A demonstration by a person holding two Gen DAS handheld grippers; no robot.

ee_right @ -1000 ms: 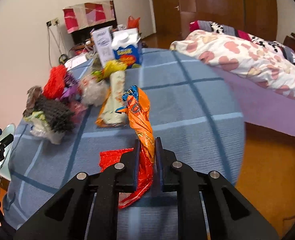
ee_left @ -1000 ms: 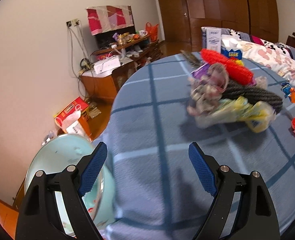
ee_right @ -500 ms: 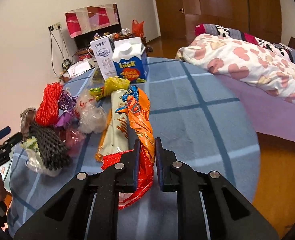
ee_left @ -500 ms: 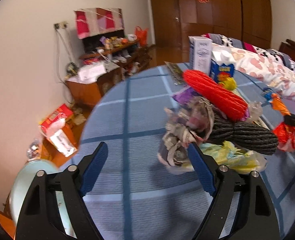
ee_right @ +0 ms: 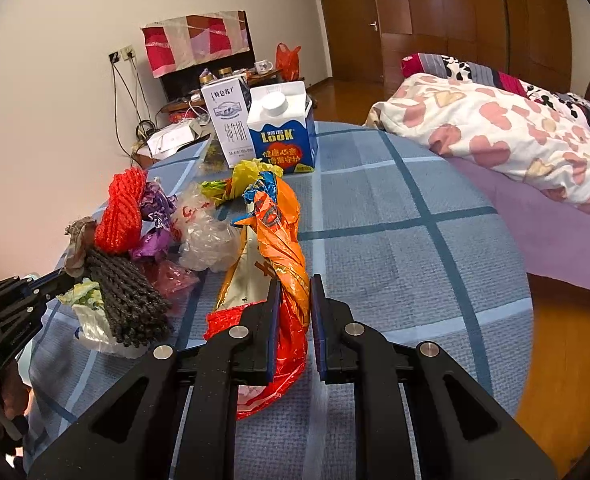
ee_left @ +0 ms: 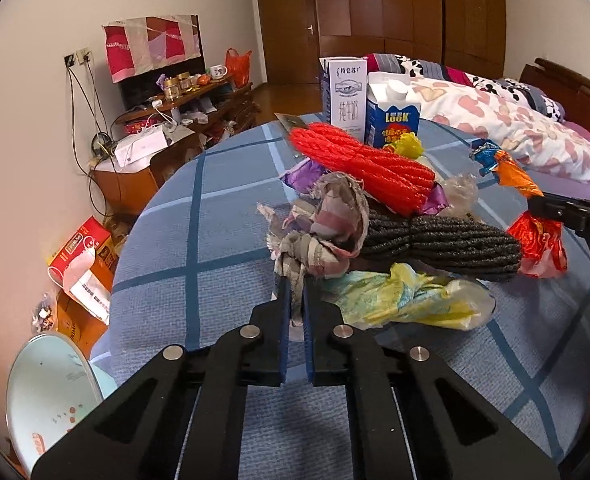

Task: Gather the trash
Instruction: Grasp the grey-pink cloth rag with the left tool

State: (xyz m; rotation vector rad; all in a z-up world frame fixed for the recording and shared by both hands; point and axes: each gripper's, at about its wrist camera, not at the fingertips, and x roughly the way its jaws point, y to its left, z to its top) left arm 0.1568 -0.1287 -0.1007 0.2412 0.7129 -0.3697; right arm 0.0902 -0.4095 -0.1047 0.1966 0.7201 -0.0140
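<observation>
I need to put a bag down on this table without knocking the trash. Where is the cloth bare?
The blue checked tablecloth lies bare between the orange wrapper and the bed side edge. Another bare stretch runs along the wall side, beyond the crumpled rag. Crowded: the middle, from the milk cartons down to the black mesh roll.

My left gripper [ee_left: 293,300] reaches level and forward with its jaws pinched nearly together on a crumpled rag [ee_left: 323,228], while my right gripper [ee_right: 293,300], off to its right, is clamped on an orange wrapper [ee_right: 285,248].
</observation>
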